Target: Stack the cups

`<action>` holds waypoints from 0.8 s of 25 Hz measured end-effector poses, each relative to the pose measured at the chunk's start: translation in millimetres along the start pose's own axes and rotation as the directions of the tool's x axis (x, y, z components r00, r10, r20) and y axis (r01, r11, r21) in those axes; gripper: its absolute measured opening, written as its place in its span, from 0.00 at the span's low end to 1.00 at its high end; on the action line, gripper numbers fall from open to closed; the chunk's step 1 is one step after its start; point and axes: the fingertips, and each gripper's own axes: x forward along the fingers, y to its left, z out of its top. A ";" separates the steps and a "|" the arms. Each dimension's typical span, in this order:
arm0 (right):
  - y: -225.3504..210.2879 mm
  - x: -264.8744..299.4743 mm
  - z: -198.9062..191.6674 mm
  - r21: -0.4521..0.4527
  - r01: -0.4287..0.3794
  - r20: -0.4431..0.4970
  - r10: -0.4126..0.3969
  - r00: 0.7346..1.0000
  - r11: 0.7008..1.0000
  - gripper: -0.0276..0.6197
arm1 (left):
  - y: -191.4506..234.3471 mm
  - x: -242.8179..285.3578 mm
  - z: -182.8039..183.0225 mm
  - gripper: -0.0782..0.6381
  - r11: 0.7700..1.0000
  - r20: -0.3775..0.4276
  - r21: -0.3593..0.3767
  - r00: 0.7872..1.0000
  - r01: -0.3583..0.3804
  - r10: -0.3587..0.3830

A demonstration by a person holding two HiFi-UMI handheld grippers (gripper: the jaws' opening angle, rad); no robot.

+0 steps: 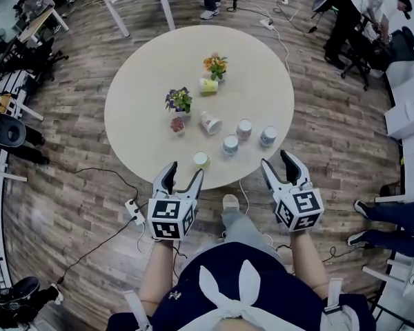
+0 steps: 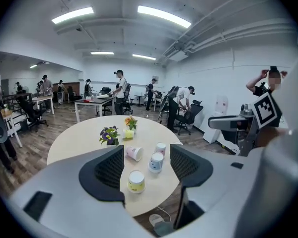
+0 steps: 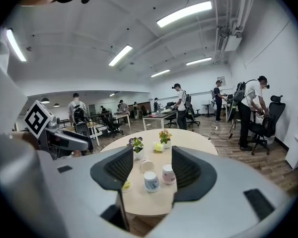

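Head view: left gripper (image 1: 185,169) and right gripper (image 1: 276,158) hover before the round beige table (image 1: 145,81), jaws spread, empty. Left gripper view shows the yellow paper cup (image 2: 136,181) whole; the right gripper's jaw half-hides it.

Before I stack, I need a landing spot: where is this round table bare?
Bare: the far side of the table, beyond the orange flowers, and its left part beside the purple flowers. Crowded: the near edge, where the cups cluster.

worktop (image 1: 262,81): smooth, matt, pale beige
floor (image 1: 76,205): wood planks, slight sheen
cups (image 1: 230,144): paper-looking, printed
left tongs (image 1: 185,172): matt grey plastic, black ribbed inner faces
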 end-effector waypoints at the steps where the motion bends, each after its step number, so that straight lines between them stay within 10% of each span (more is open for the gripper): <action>1: -4.2 4.6 -1.0 0.002 -0.001 -0.008 0.001 1.000 1.000 0.41 | 1.5 5.2 -3.7 0.51 1.000 -0.018 0.001 1.000 -0.003 0.003; 20: -69.0 90.7 -47.3 0.018 -0.094 -0.218 0.095 0.971 0.995 0.53 | 13.2 92.4 -84.1 0.51 0.997 -0.342 0.074 0.938 -0.031 0.055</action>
